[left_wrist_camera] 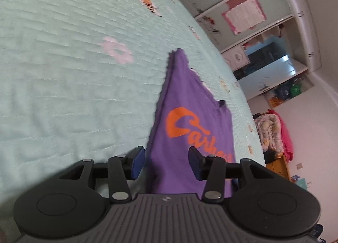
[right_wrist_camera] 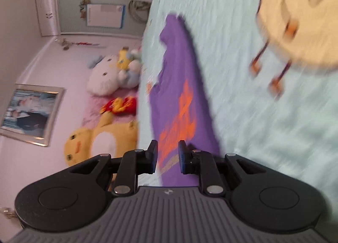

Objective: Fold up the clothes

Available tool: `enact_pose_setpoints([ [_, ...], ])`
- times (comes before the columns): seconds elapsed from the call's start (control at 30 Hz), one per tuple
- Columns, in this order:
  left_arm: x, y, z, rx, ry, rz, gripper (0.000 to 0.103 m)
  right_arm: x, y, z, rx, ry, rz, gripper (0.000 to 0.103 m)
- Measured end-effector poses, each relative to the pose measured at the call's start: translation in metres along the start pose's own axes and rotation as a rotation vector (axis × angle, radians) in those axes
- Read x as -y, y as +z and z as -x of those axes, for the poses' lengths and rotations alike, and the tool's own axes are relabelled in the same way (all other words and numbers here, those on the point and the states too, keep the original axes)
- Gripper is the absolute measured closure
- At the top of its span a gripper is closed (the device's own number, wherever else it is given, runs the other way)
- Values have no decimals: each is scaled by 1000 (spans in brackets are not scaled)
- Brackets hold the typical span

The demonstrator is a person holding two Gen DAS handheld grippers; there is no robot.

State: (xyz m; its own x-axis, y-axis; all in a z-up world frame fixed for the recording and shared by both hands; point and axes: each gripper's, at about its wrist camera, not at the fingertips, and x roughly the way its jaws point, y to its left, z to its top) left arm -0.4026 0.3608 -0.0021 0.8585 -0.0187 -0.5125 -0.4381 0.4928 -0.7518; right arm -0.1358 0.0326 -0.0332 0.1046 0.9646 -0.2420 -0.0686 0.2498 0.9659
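Observation:
A purple shirt (left_wrist_camera: pixel 190 103) with orange lettering lies on the pale green bedspread (left_wrist_camera: pixel 63 74), folded into a long narrow shape that tapers away from me. My left gripper (left_wrist_camera: pixel 166 158) hovers over its near end, open, with the blue pads well apart and cloth showing in the gap. In the blurred right wrist view the same shirt (right_wrist_camera: pixel 179 70) runs away from my right gripper (right_wrist_camera: pixel 168 152). Its jaws stand a little apart, with purple cloth visible between them and no pad pressing on it. The shirt's nearest edge is hidden under both gripper bodies.
The bedspread (right_wrist_camera: pixel 253 127) bears a large cartoon print (right_wrist_camera: pixel 300 21). Plush toys (right_wrist_camera: pixel 105 78) and a framed photo (right_wrist_camera: pixel 31 114) are beyond the bed's edge. A mirrored wardrobe (left_wrist_camera: pixel 243 11) and a heap of pink bedding (left_wrist_camera: pixel 272 131) stand past the other edge.

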Motion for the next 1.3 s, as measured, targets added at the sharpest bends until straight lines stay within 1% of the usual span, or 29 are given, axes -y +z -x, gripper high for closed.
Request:
enact_pose_setpoints([
  [0.03,1,1,5,-1,6,-4,55,0,3,4,2,11,4,77],
  [0.07,3,2,9,-2,10,-10,55,-2,6,6,1,18,19,69],
  [0.1,9,6,9,-6,-13,-38,55,-6,8,1,-23,20,52,65],
  [0.13,15,11,8,-10,-36,-66,55,-12,11,-7,-67,22,93,61],
  [0.17,21,15,7,-16,-60,-93,55,-17,13,-15,-111,24,133,59],
  [0.27,38,38,-26,-98,-176,-136,51,-34,19,-40,-244,30,256,59],
  [0.33,39,55,-63,-178,-192,-162,51,-41,27,-58,-330,32,316,59],
  [0.4,34,73,-99,-257,-173,-166,51,-40,40,-75,-417,33,351,60],
  [0.47,27,96,-125,-276,-192,-142,51,-32,60,-78,-461,52,329,66],
  [0.5,25,108,-133,-262,-198,-129,51,-29,72,-81,-470,70,312,66],
  [0.57,22,131,-150,-235,-209,-104,51,-26,102,-92,-456,108,278,66],
  [0.67,17,165,-176,-173,-194,-81,51,-22,149,-109,-393,129,230,66],
  [0.77,17,185,-192,-134,-191,-51,51,-19,193,-127,-294,141,177,65],
  [0.87,18,194,-201,-124,-188,-47,49,-18,217,-135,-205,121,131,61],
  [0.9,19,192,-203,-131,-181,-59,49,-17,220,-139,-197,98,131,61],
  [0.93,19,191,-204,-137,-175,-70,49,-18,223,-143,-197,74,140,66],
  [1.03,16,192,-201,-130,-177,-79,52,-19,223,-145,-205,33,165,68],
  [1.07,16,192,-200,-128,-176,-83,55,-20,223,-145,-207,21,171,73],
  [1.1,17,193,-201,-127,-168,-87,55,-20,223,-145,-209,9,178,77],
  [1.13,17,194,-203,-126,-157,-96,56,-21,223,-146,-209,-18,189,89],
  [1.17,18,194,-204,-125,-140,-101,58,-22,221,-147,-206,-63,206,103],
  [1.2,19,195,-205,-124,-124,-106,63,-24,220,-149,-202,-107,224,103],
  [1.23,21,196,-206,-122,-107,-112,65,-25,217,-151,-193,-135,243,103],
  [1.27,22,197,-207,-121,-91,-117,69,-28,214,-150,-175,-150,264,103],
  [1.3,23,197,-207,-119,-74,-123,70,-31,210,-148,-154,-167,285,103],
])
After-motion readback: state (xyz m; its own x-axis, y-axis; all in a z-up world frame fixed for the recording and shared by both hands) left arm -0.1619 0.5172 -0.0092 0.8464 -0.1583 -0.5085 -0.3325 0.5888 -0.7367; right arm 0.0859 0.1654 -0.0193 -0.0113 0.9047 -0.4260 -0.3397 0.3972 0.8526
